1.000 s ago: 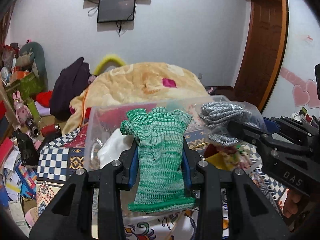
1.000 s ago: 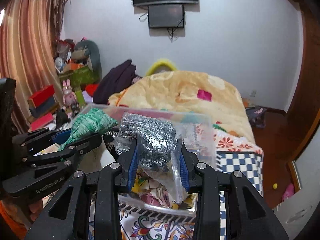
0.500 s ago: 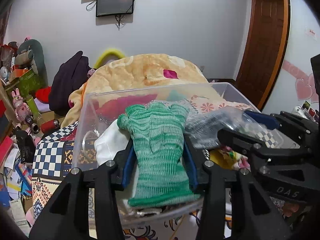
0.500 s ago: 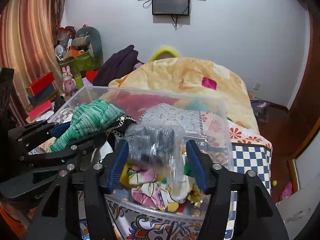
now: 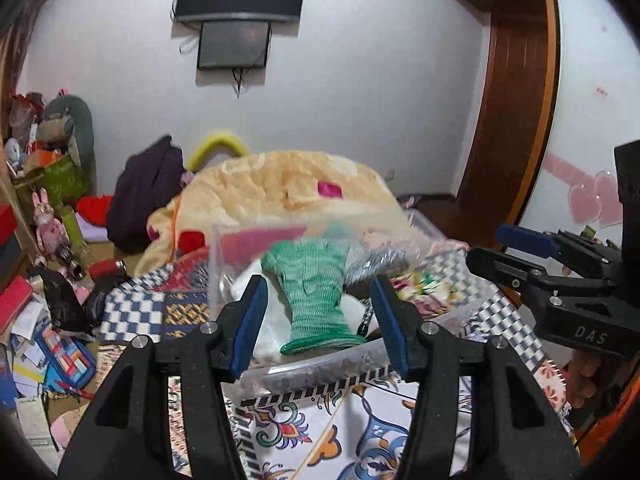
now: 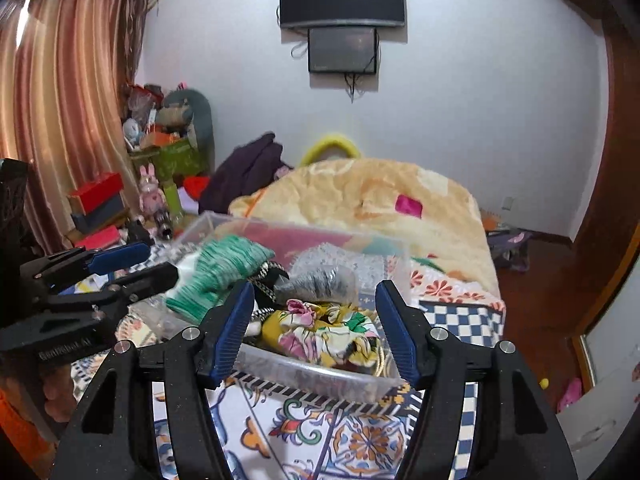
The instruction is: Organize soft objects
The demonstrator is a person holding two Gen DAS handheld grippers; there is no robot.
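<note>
Legible txt: "DAS" on body of right gripper [image 5: 520, 248], seen in left wrist view. Label on body of left gripper [image 6: 124, 266], seen in right wrist view, too blurred to read.

Blurred bin rim [image 5: 304, 226] (far side)

My left gripper [image 5: 320, 324] is held level, its two blue-padded jaws spread wide with nothing between them. My right gripper [image 6: 316, 328] sits just beside it, to its right, jaws likewise spread wide apart and gripping nothing.
</note>
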